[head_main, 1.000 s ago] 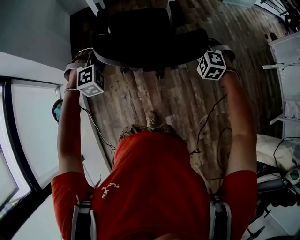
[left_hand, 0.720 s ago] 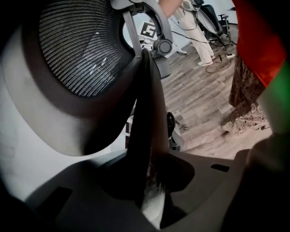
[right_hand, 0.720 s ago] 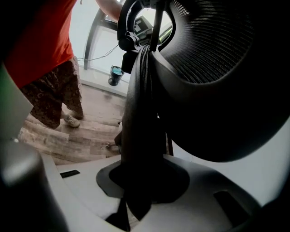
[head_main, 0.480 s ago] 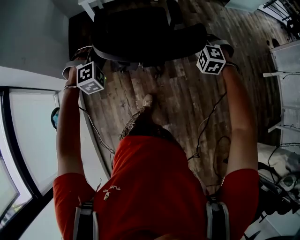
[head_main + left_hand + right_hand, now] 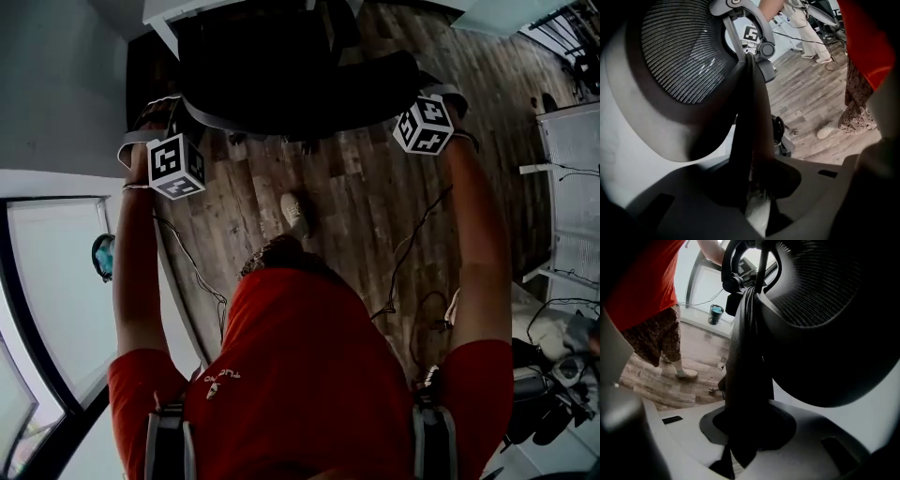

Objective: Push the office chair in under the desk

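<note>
The black office chair (image 5: pixel 281 75) stands at the top of the head view, its seat partly beneath the white desk (image 5: pixel 178 11). My left gripper (image 5: pixel 183 117) is shut on the left edge of its backrest, and my right gripper (image 5: pixel 412 92) is shut on the right edge. In the left gripper view the dark backrest edge (image 5: pixel 750 122) runs down between the jaws of the left gripper (image 5: pixel 754 187), with the mesh back (image 5: pixel 679 51) above. The right gripper view shows the same: the backrest edge (image 5: pixel 747 362) sits clamped in the right gripper (image 5: pixel 745 427), beside the mesh (image 5: pixel 820 291).
The wooden floor (image 5: pixel 375 206) lies below the chair, with the person's shoe (image 5: pixel 295 211) just behind it. A window wall (image 5: pixel 56 281) and a teal cup (image 5: pixel 101 255) lie to the left. White shelving (image 5: pixel 572 141) and cables (image 5: pixel 422 234) are to the right.
The chair has rolled forward towards the desk, whose white edge now shows at the top. Both grippers moved with it. The person's foot has stepped forward.
</note>
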### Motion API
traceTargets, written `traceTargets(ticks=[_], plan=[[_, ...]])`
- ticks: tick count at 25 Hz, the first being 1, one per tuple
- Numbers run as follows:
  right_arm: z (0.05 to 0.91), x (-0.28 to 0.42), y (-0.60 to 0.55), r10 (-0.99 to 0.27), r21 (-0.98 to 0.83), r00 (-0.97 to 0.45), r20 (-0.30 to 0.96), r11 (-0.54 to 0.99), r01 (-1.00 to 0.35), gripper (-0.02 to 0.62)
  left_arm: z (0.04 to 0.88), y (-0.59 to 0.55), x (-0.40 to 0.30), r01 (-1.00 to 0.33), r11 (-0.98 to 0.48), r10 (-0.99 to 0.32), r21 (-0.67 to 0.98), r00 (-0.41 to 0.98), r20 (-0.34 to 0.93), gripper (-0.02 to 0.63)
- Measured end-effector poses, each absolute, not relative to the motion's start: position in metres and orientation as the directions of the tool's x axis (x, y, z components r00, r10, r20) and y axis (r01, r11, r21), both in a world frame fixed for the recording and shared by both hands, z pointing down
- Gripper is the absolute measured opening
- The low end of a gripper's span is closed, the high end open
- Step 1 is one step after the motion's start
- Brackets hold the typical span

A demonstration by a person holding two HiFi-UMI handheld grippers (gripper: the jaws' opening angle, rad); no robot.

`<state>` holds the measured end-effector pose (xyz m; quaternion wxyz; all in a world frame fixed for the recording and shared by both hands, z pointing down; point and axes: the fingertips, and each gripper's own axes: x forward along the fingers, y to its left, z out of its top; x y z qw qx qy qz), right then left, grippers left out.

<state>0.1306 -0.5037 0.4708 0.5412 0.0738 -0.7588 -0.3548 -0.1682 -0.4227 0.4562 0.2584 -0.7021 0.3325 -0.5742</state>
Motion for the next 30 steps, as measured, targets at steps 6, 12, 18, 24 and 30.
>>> traceTargets(ticks=[6, 12, 18, 24, 30], plan=[[0.471, 0.131, -0.581, -0.478, 0.615, -0.421, 0.771, 0.731, 0.296, 0.095, 0.457, -0.491, -0.164, -0.191, -0.641, -0.766, -0.743, 0.096, 0.636, 0.114], [0.470, 0.130, -0.654, -0.465, 0.614, -0.435, 0.771, 0.724, 0.315, 0.095, 0.457, -0.555, -0.164, -0.207, -0.644, -0.761, -0.737, 0.073, 0.644, 0.112], [0.470, 0.115, -0.700, -0.457, 0.617, -0.449, 0.768, 0.714, 0.330, 0.095, 0.460, -0.594, -0.177, -0.222, -0.656, -0.746, -0.721, 0.046, 0.665, 0.107], [0.470, 0.101, -0.741, -0.443, 0.612, -0.457, 0.771, 0.713, 0.342, 0.095, 0.459, -0.632, -0.190, -0.225, -0.640, -0.758, -0.735, 0.033, 0.651, 0.107], [0.477, 0.094, -0.791, -0.433, 0.603, -0.452, 0.780, 0.714, 0.356, 0.095, 0.456, -0.679, -0.203, -0.235, -0.632, -0.760, -0.739, 0.001, 0.650, 0.109]])
